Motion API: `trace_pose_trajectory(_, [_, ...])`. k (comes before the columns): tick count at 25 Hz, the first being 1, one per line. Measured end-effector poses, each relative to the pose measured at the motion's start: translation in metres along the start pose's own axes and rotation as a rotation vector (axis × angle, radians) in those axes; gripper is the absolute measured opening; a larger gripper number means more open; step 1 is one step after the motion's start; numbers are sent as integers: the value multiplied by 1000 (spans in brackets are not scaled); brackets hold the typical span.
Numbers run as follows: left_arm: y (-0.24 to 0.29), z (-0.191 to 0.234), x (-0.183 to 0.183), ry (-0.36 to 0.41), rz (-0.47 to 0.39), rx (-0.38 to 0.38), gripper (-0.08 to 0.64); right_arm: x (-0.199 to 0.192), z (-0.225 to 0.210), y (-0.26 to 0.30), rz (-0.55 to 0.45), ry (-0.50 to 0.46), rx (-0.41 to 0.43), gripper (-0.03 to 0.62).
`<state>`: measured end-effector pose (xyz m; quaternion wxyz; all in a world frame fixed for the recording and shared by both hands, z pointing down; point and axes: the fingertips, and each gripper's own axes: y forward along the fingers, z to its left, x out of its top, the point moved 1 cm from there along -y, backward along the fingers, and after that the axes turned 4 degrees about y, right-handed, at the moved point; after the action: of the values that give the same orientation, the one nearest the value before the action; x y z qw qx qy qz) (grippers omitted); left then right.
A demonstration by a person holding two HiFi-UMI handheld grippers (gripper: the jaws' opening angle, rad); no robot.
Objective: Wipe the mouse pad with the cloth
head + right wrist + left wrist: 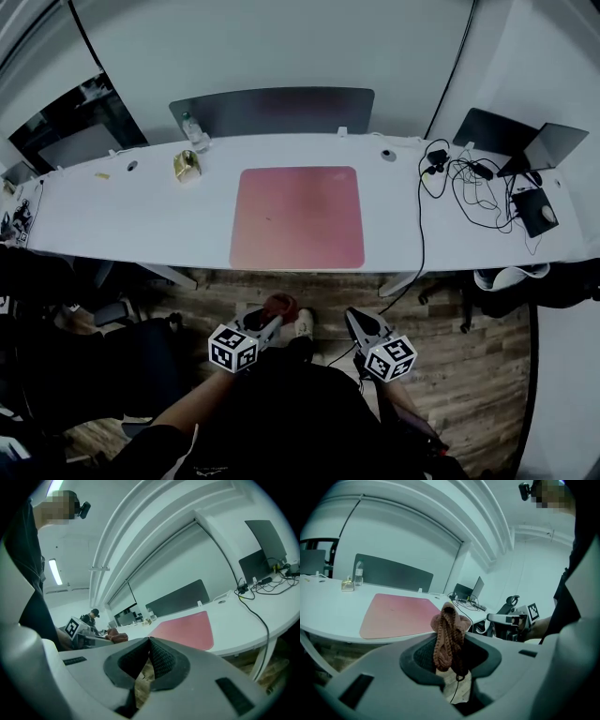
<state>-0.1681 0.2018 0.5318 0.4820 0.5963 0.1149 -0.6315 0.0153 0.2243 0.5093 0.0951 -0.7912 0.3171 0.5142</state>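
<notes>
The pink mouse pad (298, 217) lies flat in the middle of the white desk (112, 216). Both grippers hang in front of the desk's near edge, over the wooden floor. My left gripper (274, 322) is shut on a reddish-brown knitted cloth (279, 305). In the left gripper view the cloth (449, 634) stands bunched up between the jaws, with the mouse pad (401, 613) ahead to the left. My right gripper (357, 322) is shut with nothing in it; in its own view the right gripper (150, 644) has its tips meeting, and the mouse pad (185, 629) lies ahead.
A gold object (187, 166) and a bottle (195, 134) stand at the desk's back left. Tangled cables (473, 187), a laptop (525, 145) and a mouse (548, 214) crowd the right end. A grey partition (281, 108) runs behind the desk. A person (93, 616) stands far off.
</notes>
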Motion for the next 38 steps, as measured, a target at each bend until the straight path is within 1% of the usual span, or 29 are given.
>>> trace_pose_trajectory(5, [21, -1, 6, -3, 12, -29, 120, -2, -15, -1, 21, 21, -21, 25])
trace_pose_trajectory(12, [60, 9, 19, 9, 50, -50, 120, 20, -40, 6, -13, 42, -49, 25])
trace_pose_trajectory(18, [99, 11, 40, 45, 78, -110, 120, 38, -61, 10, -30, 46, -91, 25])
trace_pose_trajectory(25, [147, 8, 52, 80, 147, -193, 120, 53, -89, 15, -32, 64, -142, 25])
trace_pose_trajectory(27, [163, 4, 52, 67, 175, -227, 120, 56, -96, 17, -29, 67, -155, 25])
trace_pose_trajectory(29, [180, 2, 51, 36, 207, -263, 120, 58, -102, 19, -26, 73, -171, 25])
trace_pose_trajectory(35, [232, -6, 47, -122, 291, -356, 120, 58, -111, 18, -10, 104, -231, 25])
trace_pose_trajectory(38, [254, -9, 45, -141, 328, -377, 120, 60, -118, 20, -10, 111, -260, 25])
